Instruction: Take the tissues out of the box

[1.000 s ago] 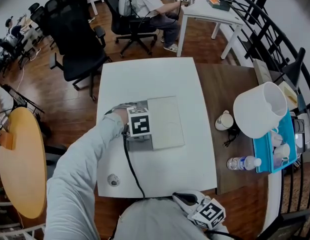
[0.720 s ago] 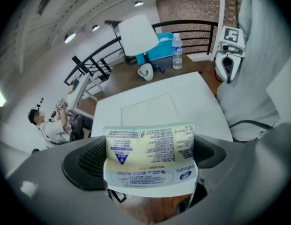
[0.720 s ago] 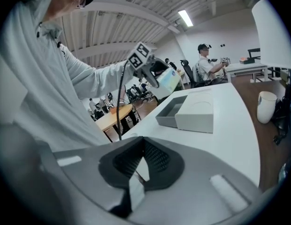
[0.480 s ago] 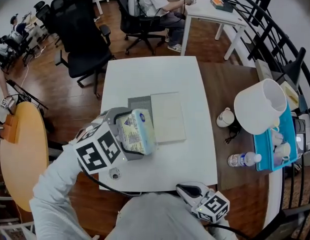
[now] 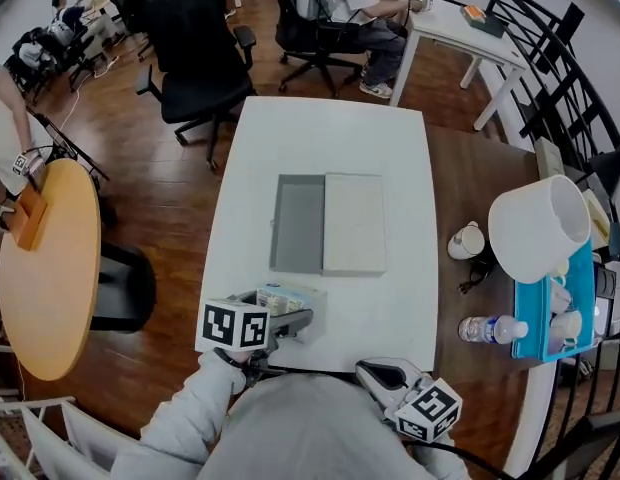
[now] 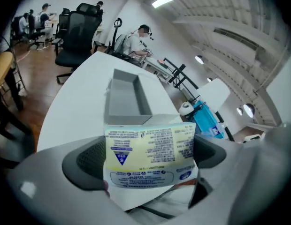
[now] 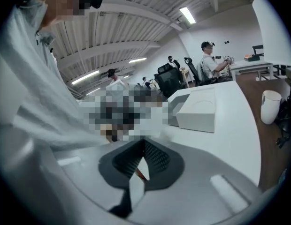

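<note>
Bright, even light from long ceiling strip lamps (image 7: 188, 14) leaves only soft shadows on the white rectangular tabletop (image 5: 330, 158). Every view bends strongly towards dark, blurred edges.

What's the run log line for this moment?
left gripper: shut on tissue pack | right gripper: shut, empty | box: empty, lid beside it

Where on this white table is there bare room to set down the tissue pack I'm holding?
The far end of the white table, beyond the grey box, is bare, as is the strip left of the box and the near edge right of the tissue pack. The brown table on the right is crowded with a cup, cable and bottle.
</note>
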A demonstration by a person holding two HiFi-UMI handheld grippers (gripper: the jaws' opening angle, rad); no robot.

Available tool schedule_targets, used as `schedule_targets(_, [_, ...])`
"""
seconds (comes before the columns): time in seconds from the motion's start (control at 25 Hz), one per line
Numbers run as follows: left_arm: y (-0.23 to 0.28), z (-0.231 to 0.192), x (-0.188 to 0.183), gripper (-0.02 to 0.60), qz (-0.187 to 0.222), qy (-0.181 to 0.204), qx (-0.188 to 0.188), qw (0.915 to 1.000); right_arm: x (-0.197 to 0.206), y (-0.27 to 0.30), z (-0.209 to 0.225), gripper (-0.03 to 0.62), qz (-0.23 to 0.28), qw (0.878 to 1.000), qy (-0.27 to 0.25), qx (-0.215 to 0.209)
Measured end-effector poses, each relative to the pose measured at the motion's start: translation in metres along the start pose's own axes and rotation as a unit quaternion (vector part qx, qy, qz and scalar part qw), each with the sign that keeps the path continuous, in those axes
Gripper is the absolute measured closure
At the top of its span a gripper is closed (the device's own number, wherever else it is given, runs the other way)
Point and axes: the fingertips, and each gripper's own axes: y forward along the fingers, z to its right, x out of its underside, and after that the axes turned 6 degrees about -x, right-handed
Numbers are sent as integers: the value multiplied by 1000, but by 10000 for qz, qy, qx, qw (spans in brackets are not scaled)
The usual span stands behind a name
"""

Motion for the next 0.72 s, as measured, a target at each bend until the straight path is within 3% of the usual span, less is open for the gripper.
schedule_targets(0.24, [34, -10, 2, -1, -120, -219, -732, 9970, 3, -3, 0, 590, -43, 9997, -43, -232])
schedule_targets(0.44, [48, -4, -3, -7, -289, 204, -1137, 9929, 2, -4, -1, 589, -31, 9994, -67, -324])
schedule_targets(0.6, [57, 0, 7, -25, -477, 710, -1732, 9812, 1, -5, 1, 589, -38, 9994, -81, -347])
schedule_targets(0.72, [57, 7, 9, -20, -362, 799, -1808, 9796, 4, -7, 4, 589, -56, 9994, -66, -346])
